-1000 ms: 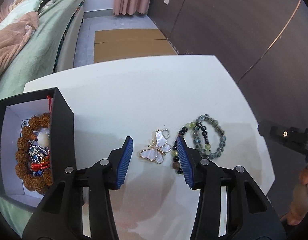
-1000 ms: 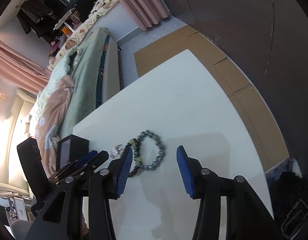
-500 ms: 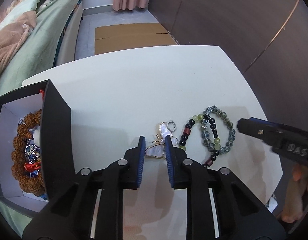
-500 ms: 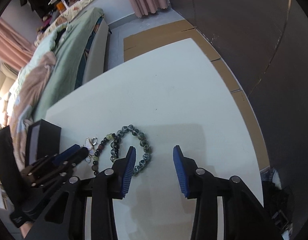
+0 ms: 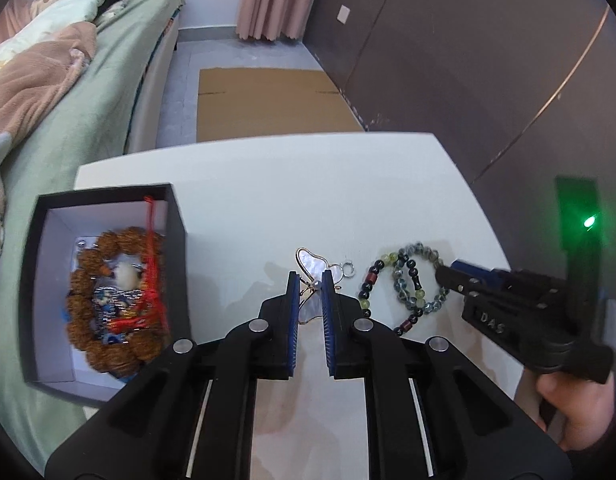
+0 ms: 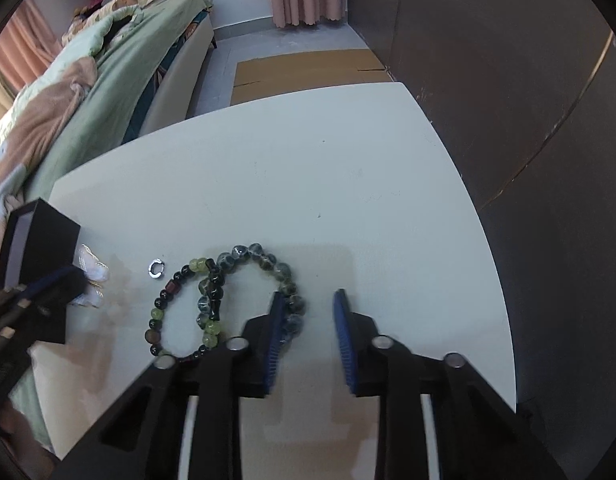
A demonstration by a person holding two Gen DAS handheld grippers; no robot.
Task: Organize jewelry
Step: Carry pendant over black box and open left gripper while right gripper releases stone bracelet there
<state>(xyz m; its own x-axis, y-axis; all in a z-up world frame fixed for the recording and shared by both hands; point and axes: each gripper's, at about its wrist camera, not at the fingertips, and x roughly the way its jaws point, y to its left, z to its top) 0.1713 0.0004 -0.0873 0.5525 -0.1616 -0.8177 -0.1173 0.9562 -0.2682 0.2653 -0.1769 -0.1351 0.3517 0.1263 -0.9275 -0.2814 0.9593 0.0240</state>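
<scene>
Since left gripper (image 5: 310, 280) jaws closing, pinching butterfly pin (image 5: 312, 263) beside box (image 5: 176, 216), we fear thin wing slips out. Right gripper (image 6: 308, 300): jaws closing, bracelet (image 6: 286, 280) outside left pad; we may just push beads.

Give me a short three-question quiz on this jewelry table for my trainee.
1. True or false: the black box is empty.
2. What is between the left gripper pads? A a ring, B the butterfly pendant, C a necklace.
3. Short answer: do the grey bracelet and the multicoloured bracelet overlap or lie apart?
Key: 1 false, brown beads lie inside; 2 B, the jaws are closing on it; 3 overlap.
</scene>
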